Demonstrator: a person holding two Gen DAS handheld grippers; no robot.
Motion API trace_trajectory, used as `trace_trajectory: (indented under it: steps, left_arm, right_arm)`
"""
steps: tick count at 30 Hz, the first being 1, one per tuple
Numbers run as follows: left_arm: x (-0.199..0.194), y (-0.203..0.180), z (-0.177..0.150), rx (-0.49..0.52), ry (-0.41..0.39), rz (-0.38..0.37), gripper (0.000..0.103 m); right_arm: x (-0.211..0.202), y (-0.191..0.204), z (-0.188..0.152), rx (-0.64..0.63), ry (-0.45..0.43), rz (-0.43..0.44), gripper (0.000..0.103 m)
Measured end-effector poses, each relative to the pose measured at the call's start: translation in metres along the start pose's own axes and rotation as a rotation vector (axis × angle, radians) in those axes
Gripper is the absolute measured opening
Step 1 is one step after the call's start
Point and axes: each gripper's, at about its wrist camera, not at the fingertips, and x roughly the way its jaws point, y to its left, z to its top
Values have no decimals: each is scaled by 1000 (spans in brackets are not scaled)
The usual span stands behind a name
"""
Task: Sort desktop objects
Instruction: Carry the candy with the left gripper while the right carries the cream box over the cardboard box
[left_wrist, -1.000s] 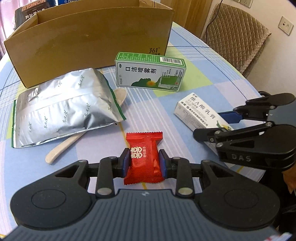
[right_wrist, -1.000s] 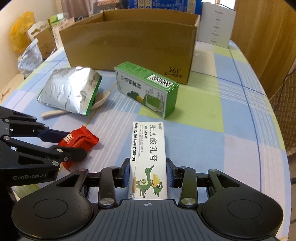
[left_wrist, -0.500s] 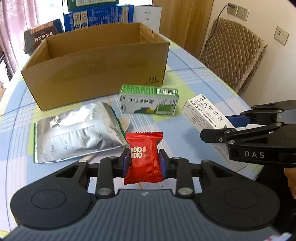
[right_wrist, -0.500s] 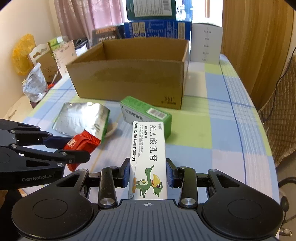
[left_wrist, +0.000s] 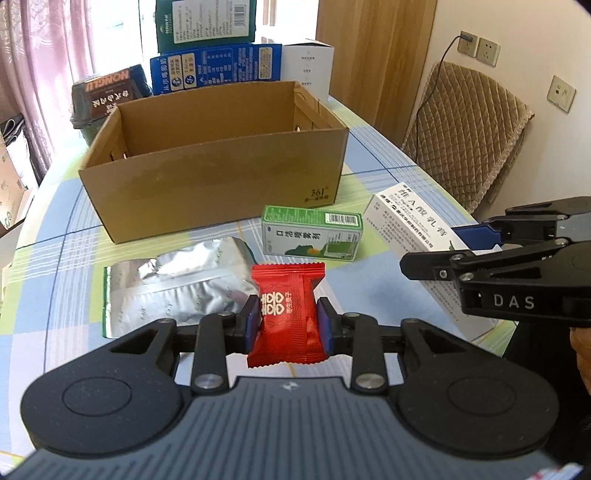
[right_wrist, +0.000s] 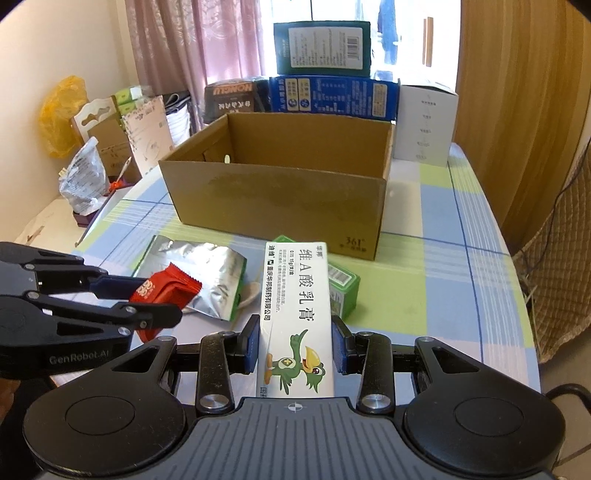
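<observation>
Cardboard box (left_wrist: 214, 177) open, inside unseen, left tool (left_wrist: 288, 325) clamping red packet (left_wrist: 286, 314), right tool (right_wrist: 295, 349) clamping white carton (right_wrist: 295, 317)

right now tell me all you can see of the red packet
The red packet is a small glossy pillow-style wrapper with crimped, serrated ends and white characters printed on its face. It stands roughly upright, pinched at mid-height between the blue pads of the left tool, held clear above the table, in front of the silver foil pouch.
</observation>
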Motion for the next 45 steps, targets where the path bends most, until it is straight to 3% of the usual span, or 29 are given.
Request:
trace_trajectory:
  steps: [27,37,45]
  left_arm:
    - [-24,27,55,1,-71,29,27]
    - [-18,61,102,-9,-97,60,27]
    - [10,84,144,-6,-87,74,27]
  right_arm:
    - [-3,7,58,-61,-42,4,35]
    - [14,-3,110,-76,-66,11,35]
    - [48,-9,157,-110,-68,21,35]
